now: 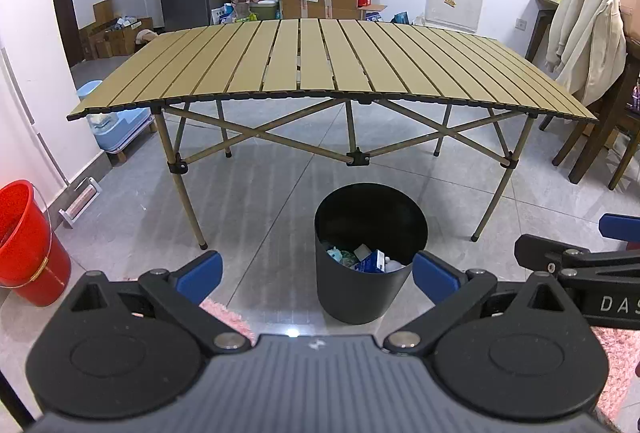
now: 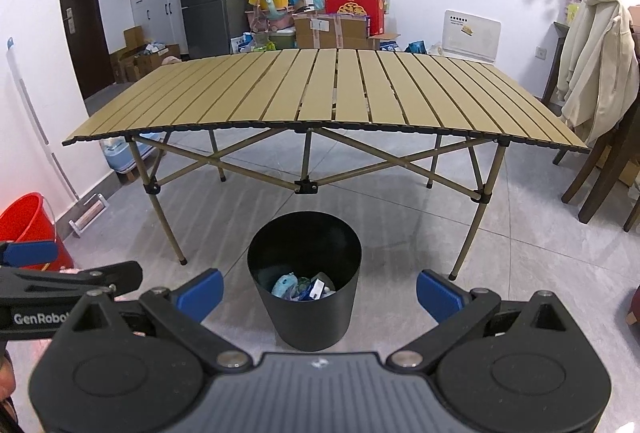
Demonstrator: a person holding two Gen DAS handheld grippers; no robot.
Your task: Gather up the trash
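Black round bin (image 2: 304,297) on floor, crumpled blue-white trash (image 2: 302,287) inside; left gripper (image 1: 316,273), right gripper (image 2: 320,291) spread wide, empty.

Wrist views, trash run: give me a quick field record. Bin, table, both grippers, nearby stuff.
bin: black round bin on the tiled floor, in front of the table, upright, no lid
bin contents: mixed trash at the bottom, far from full
table: folding slatted table, no trash showing on top
left gripper: open, holding nothing
right gripper: open, holding nothing
nearby: red bucket on the floor at left
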